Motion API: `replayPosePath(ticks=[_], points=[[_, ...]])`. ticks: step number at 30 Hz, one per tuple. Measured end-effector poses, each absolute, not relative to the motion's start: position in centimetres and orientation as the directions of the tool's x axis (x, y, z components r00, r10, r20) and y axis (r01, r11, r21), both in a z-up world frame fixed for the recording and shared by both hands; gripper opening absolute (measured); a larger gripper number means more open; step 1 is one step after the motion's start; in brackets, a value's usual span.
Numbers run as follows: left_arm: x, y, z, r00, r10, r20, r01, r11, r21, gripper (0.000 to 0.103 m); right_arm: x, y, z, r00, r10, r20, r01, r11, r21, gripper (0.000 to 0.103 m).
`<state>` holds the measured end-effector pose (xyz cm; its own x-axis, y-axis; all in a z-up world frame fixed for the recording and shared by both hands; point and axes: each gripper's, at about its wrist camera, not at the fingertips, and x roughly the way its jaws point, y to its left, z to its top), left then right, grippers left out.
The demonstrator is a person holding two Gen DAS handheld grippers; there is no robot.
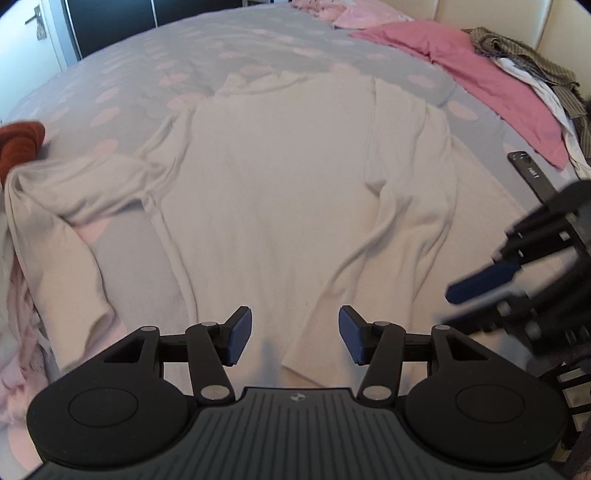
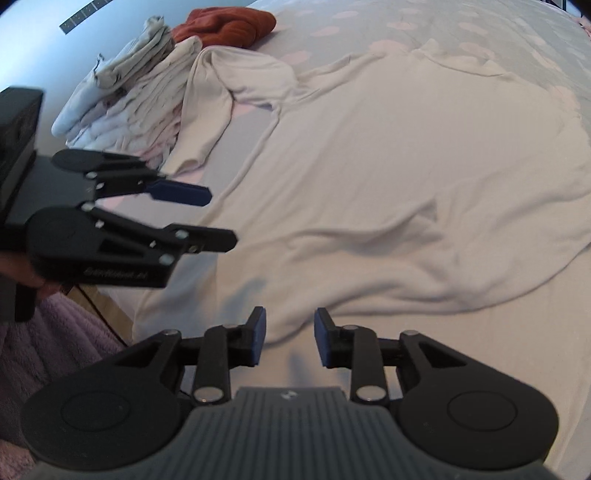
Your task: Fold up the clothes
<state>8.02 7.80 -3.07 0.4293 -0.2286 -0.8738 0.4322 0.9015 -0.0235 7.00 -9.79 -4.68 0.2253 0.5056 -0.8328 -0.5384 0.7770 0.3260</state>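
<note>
A cream long-sleeved top (image 1: pixel 273 192) lies spread flat on the bed, neck at the far side. One sleeve (image 1: pixel 388 236) is folded diagonally over the body, its cuff close to me. The other sleeve (image 1: pixel 66 221) trails off left and bends back toward the bed edge. My left gripper (image 1: pixel 295 334) hovers open over the hem and that cuff, with nothing between its fingers. My right gripper (image 2: pixel 290 338) is also open and holds nothing, just above the top (image 2: pixel 388 166) near the front edge. The left gripper (image 2: pixel 212 216) shows open at the left of the right wrist view.
The bed cover (image 1: pixel 155 66) is grey with pink dots. Folded pale clothes (image 2: pixel 122 92) and a rust-orange garment (image 2: pixel 225 26) lie at the left. Pink fabric (image 1: pixel 480 74), a striped brown garment (image 1: pixel 524 51) and a black flat device (image 1: pixel 528 173) lie at the right.
</note>
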Motion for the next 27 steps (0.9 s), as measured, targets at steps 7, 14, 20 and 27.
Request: replayPosePath(ticks=[7,14,20,27], points=[[8.8,8.2,-5.3,0.361,-0.246,-0.9,0.468,0.882,-0.053,0.031,3.3,-5.8,-6.3,0.277,0.485,-0.83,-0.701,0.693,0.171,0.039],[8.6,7.3,-6.1,0.338,-0.235,-0.911,0.504,0.863,-0.036,0.02,2.3,-3.3,-7.7,0.316,0.429,-0.847,-0.793,0.609,0.013,0.037],[8.1,6.8,-5.1,0.342,-0.23,-0.911,0.533,0.846,-0.014,0.006,1.8,-2.3,-7.7,0.346,0.4,-0.849,-0.824,0.562,-0.07,0.014],[4.2,5.8,-0.7,0.289,-0.358,-0.888,0.586,0.8,-0.131,0.003,0.6,-7.1,-1.5,0.352,0.437,-0.828,-0.803,0.595,-0.028,0.013]])
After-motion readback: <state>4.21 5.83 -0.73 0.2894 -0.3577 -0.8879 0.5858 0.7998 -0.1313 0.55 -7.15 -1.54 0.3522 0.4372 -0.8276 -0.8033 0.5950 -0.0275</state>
